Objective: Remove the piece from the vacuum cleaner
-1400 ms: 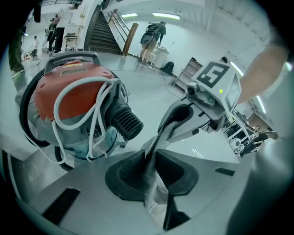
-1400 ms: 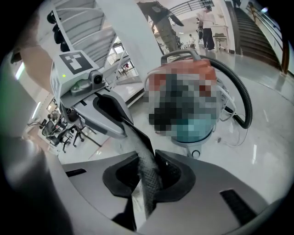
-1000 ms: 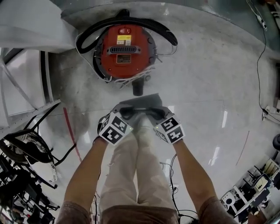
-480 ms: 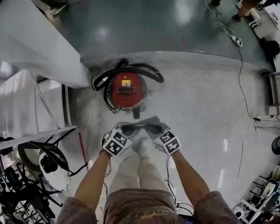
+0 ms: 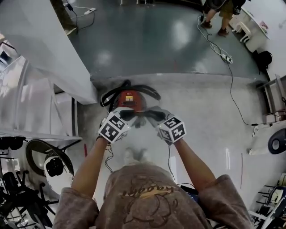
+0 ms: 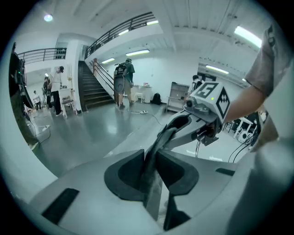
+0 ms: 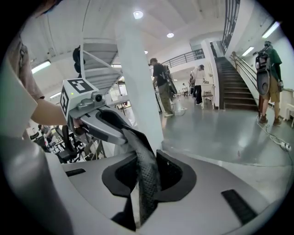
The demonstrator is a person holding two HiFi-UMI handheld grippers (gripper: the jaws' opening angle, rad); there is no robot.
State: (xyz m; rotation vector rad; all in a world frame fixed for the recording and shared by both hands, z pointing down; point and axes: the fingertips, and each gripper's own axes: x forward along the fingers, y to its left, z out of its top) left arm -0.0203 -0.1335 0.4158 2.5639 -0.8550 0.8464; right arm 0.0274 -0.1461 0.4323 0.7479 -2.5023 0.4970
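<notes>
The red round vacuum cleaner (image 5: 129, 99) stands on the pale floor with its black hose (image 5: 134, 86) coiled around it. Above it I hold a thin grey mesh piece (image 5: 142, 113) stretched between both grippers. My left gripper (image 5: 130, 116) is shut on one end of the mesh piece (image 6: 156, 142), which is pinched between the dark pads. My right gripper (image 5: 154, 116) clamps the other end of the mesh piece (image 7: 146, 165); its jaws are opening slightly with the mesh still pressed between the pads. Each gripper view shows the other gripper: the right gripper (image 6: 186, 123) and the left gripper (image 7: 106, 120).
A white slanted structure (image 5: 40, 49) rises at the left. Black equipment and a white device (image 5: 53, 165) sit at lower left. A cable with a power strip (image 5: 223, 56) runs over the dark floor. People (image 5: 221, 11) stand at the far top; stairs (image 6: 94, 94) lie beyond.
Both grippers have risen with the mesh piece held between them, from in front of the vacuum cleaner to above it. The view has pulled back and the vacuum cleaner looks smaller.
</notes>
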